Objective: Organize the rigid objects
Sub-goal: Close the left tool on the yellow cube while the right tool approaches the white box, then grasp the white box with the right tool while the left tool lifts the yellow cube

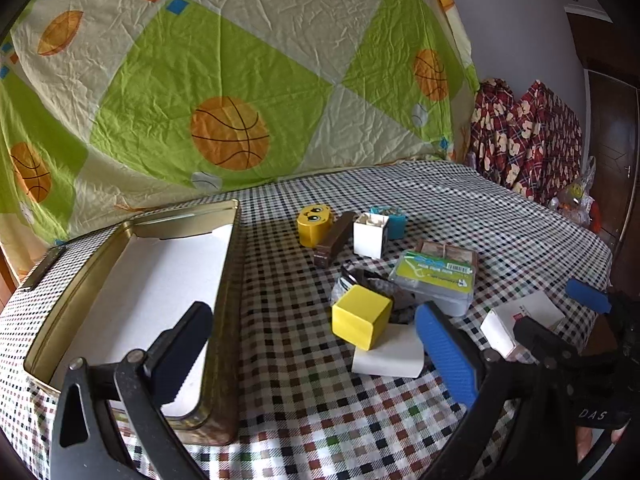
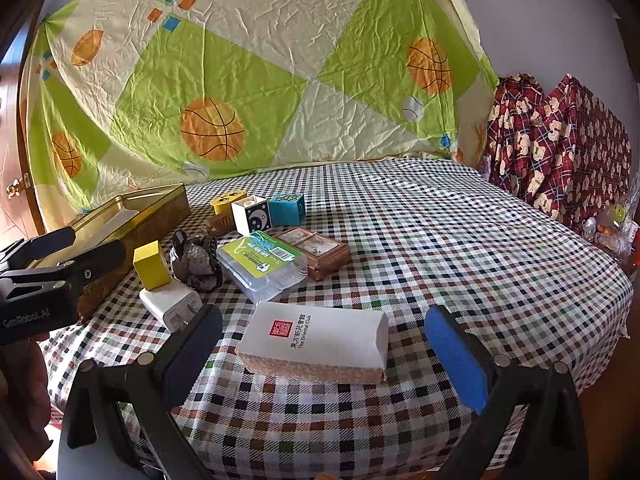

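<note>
Right by the camera sits the right gripper [image 2: 324,354], its two arms wide apart with nothing held. Between them, not touching, lies a white box with red stamp [image 2: 316,340] on the checked tablecloth [image 2: 440,240].

Biggest of all is the gold tin [image 1: 224,320], open on the left side of the table. Its white floor looks bare, so I think the tidying has only just begun. The left gripper [image 1: 316,344] hangs over the tin's near corner. It is wide open too and holds nothing. One arm is over the inside of the tin and the blue one is outside it.

Next in size is the clear plastic case [image 2: 262,266] with a green label, leaning on a brown wooden box [image 2: 320,252]. Then comes a dark lumpy thing [image 2: 196,260]; I cannot tell what it is. A white charger [image 2: 170,304] lies just beside it, with a yellow block [image 2: 152,265] touching its back end. Farther back stand a blue cube [image 2: 286,209], a white box with a moon [image 2: 252,214], and a yellow smiley box [image 2: 227,201], close together.

My guess is the white stamped box goes first. The right gripper needs to slide forward a bit, squeeze both long sides, lift, and carry it left into the tin.
</note>
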`<move>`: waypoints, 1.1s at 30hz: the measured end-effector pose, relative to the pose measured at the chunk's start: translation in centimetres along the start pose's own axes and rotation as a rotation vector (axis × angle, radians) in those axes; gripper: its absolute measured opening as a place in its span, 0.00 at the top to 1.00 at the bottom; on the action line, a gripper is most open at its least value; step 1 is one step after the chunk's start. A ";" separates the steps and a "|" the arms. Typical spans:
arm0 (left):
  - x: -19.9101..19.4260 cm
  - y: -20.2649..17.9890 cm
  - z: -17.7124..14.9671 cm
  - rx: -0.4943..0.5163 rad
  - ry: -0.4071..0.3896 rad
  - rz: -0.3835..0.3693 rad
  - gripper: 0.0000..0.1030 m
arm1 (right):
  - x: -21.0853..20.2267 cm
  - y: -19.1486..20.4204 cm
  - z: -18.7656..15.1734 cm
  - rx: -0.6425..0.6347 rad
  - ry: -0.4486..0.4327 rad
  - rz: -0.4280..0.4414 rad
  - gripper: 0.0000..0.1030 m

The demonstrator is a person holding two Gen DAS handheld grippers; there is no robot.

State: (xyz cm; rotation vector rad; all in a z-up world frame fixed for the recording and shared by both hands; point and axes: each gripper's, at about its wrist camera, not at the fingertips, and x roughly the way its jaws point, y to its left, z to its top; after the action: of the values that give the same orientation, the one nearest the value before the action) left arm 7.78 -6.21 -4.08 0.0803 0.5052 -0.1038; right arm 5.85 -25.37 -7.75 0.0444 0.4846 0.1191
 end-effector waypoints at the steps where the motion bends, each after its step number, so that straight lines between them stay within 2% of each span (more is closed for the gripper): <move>1: 0.3 -0.2 0.0 0.002 0.006 -0.002 0.00 | 0.2 0.0 -0.1 -0.001 0.007 -0.006 0.01; 5: 1.1 -0.9 0.5 0.022 0.032 -0.022 0.00 | 1.1 -0.2 -0.4 -0.001 0.028 -0.023 0.01; 9: 2.4 -1.8 0.8 0.060 0.089 -0.044 0.03 | 1.2 -0.6 -0.5 0.030 0.027 0.014 0.01; 14: 3.1 -1.6 0.8 0.055 0.133 -0.099 0.18 | 1.5 -0.7 -0.6 0.043 0.032 0.052 0.01; 18: 3.5 -1.3 0.8 0.035 0.155 -0.126 0.22 | 1.8 -0.3 -0.7 0.039 0.043 0.076 0.01; 19: 3.7 -1.2 0.8 0.032 0.161 -0.132 0.30 | 1.9 -0.2 -0.8 0.039 0.049 0.085 0.01; 20: 3.9 -1.2 0.7 0.029 0.170 -0.138 0.42 | 2.1 -0.1 -0.9 0.037 0.057 0.093 0.01; 21: 4.0 -1.1 0.7 0.028 0.177 -0.143 0.49 | 2.2 0.0 -1.0 0.032 0.062 0.098 0.02; 22: 4.1 -1.2 0.6 0.029 0.182 -0.146 0.61 | 2.2 0.1 -1.1 0.027 0.066 0.104 0.06; 23: 4.2 -1.3 0.5 0.034 0.185 -0.152 0.64 | 2.2 0.3 -1.1 0.015 0.062 0.097 0.15; 24: 4.1 -1.3 0.5 0.037 0.183 -0.153 0.64 | 2.1 0.3 -1.1 0.009 0.063 0.103 0.23; 29: 3.7 -1.2 0.5 0.031 0.161 -0.152 0.64 | 2.2 0.1 -1.1 0.016 0.061 0.134 0.45; 33: 3.5 -1.0 0.6 0.026 0.147 -0.152 0.64 | 2.2 0.0 -1.0 0.018 0.062 0.127 0.46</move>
State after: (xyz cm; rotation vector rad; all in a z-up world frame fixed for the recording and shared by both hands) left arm 10.99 -7.57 -5.37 0.0756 0.6571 -0.2551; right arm 7.34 -25.11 -9.70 0.0894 0.5444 0.2410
